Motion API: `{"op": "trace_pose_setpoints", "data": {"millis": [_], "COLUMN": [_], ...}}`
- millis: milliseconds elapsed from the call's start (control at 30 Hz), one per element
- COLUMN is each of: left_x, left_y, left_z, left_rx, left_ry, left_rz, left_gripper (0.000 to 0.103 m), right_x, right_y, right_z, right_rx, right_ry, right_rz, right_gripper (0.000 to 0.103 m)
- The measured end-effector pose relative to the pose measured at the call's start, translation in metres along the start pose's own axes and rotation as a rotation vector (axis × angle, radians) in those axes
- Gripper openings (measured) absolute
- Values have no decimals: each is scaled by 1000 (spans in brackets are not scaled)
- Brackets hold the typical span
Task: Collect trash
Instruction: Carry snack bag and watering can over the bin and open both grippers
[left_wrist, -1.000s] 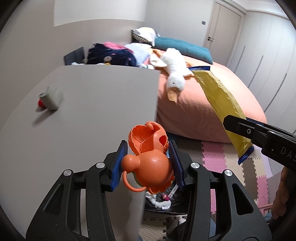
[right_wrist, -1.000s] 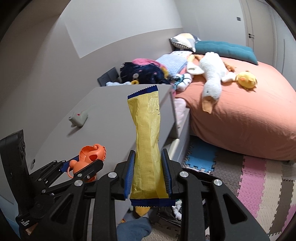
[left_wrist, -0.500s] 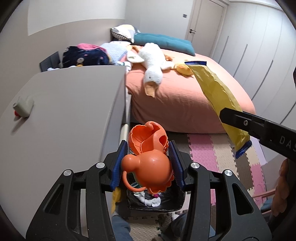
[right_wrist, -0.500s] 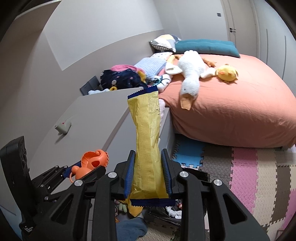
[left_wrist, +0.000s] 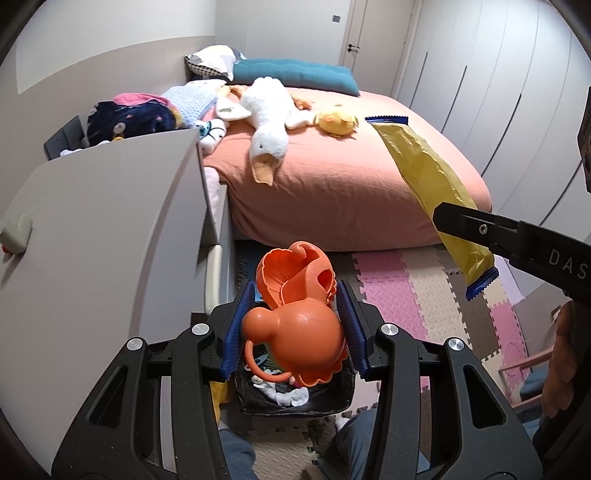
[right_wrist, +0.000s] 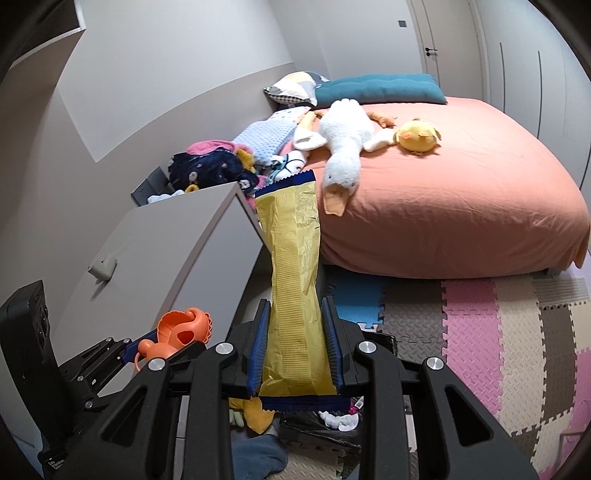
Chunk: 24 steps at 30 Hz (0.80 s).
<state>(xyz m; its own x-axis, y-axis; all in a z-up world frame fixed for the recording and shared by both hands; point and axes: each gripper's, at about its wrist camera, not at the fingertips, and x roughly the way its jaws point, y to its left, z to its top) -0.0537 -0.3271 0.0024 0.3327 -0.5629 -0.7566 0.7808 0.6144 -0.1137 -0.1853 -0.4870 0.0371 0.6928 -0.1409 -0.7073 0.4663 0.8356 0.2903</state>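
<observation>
Left gripper (left_wrist: 293, 334) clamped on orange toy (left_wrist: 295, 325); right gripper (right_wrist: 295, 349) pinched on yellow wrapper (right_wrist: 293, 280). Both to be centred over black-lined bin (left_wrist: 295, 400) before release; wrapper tail to be lowered inside rim.

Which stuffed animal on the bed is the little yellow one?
The round yellow chick, lying on the orange bed beside the big white goose. The goose is long and white with an orange beak; the chick is small and yellow.

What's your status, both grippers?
Left gripper shut on orange plastic toy. Right gripper shut on yellow crinkled wrapper. Black-lined bin below, nothing blocking.
</observation>
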Motion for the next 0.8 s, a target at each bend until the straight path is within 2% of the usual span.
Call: {"op": "trace_pose_setpoints", "data": {"millis": [533, 567, 600, 633, 667, 800], "left_x": [31, 33, 34, 34, 32, 28], "left_y": [-13, -14, -12, -9, -5, 9], "left_z": [-9, -9, -9, -8, -7, -4], "left_rx": [25, 27, 20, 5, -10, -53], "left_ry": [87, 94, 94, 83, 72, 61], "left_rz": [-27, -27, -11, 17, 42, 65], "left_gripper": [46, 51, 71, 82, 95, 97], "right_x": [28, 30, 31, 32, 31, 28], "right_y": [-19, -17, -16, -14, -13, -12], "right_z": [-2, -1, -1, 0, 0, 0], "right_rx": [18, 4, -7, -10, -15, -17], "right_ry": [65, 71, 70, 64, 51, 29], "right_rz": [-28, -35, -53, -65, -77, -90], "right_gripper": [30, 33, 37, 49, 55, 62]}}
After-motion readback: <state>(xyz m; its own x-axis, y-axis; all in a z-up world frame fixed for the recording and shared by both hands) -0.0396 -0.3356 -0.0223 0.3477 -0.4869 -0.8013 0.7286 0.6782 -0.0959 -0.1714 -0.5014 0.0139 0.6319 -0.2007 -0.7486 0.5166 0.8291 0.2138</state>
